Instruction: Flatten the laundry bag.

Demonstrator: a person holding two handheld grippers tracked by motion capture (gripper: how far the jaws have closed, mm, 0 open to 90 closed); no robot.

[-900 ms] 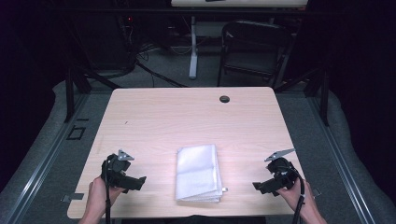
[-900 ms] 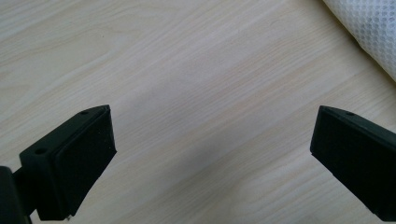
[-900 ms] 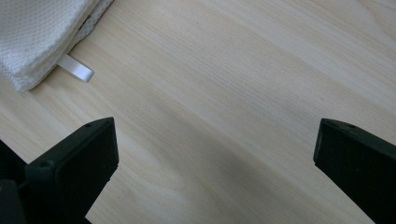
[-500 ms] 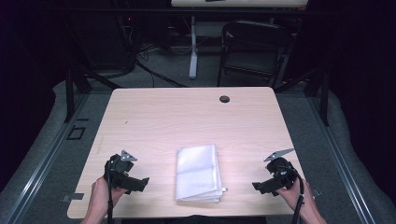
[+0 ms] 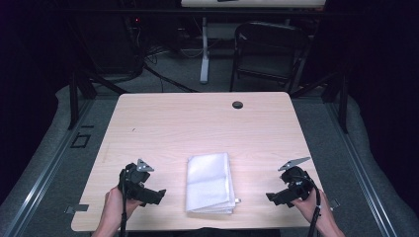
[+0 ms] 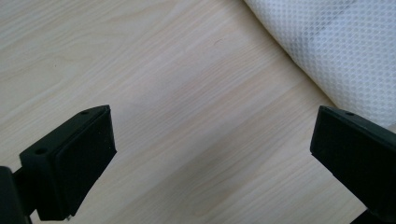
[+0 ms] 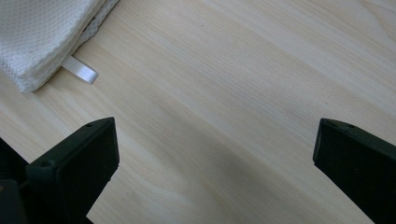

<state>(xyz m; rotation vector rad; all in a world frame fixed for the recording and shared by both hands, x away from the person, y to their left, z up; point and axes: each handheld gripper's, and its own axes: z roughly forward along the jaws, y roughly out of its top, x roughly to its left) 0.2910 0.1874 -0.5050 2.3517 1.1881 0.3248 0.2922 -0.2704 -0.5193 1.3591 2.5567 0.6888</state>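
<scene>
Little has moved since the earlier frames: both grippers sit about where they were, the cloth lies unchanged. At most the left hand has sunk a touch toward the near edge.

Left: left gripper (image 5: 159,196) held low over the counter (image 5: 197,123), near edge, pointing right toward the cloth. Jaws wide apart, nothing between them; its own view shows bare wood between the pads and the cloth's left edge at upper right.

Centre: white cloth (image 5: 209,182), folded into a tall rectangle of several layers, lying flat on the near half of the counter, midway between the two grippers. Clear of both. A small white tag (image 7: 80,70) pokes out from under its near right corner.

Right: right gripper (image 5: 271,197) near the near right edge, pointing left at the cloth. Jaws wide apart, empty; bare wood between them, cloth corner and tag at upper left of its view.

Far side: a small dark grommet (image 5: 237,104) in the counter, well apart from everything.

Risks, as judged from here:
- Layers are stacked and loose at the near right corner. A pinch there may take only the top ply, so the stack fans open instead of lifting whole.
- Jaws coming in low and level may push the cloth along the smooth wood and bunch it before they grip.
- Grabbing the tag alone would drag the bundle askew.
- Uneven pull from the two sides would skew the fold.
</scene>
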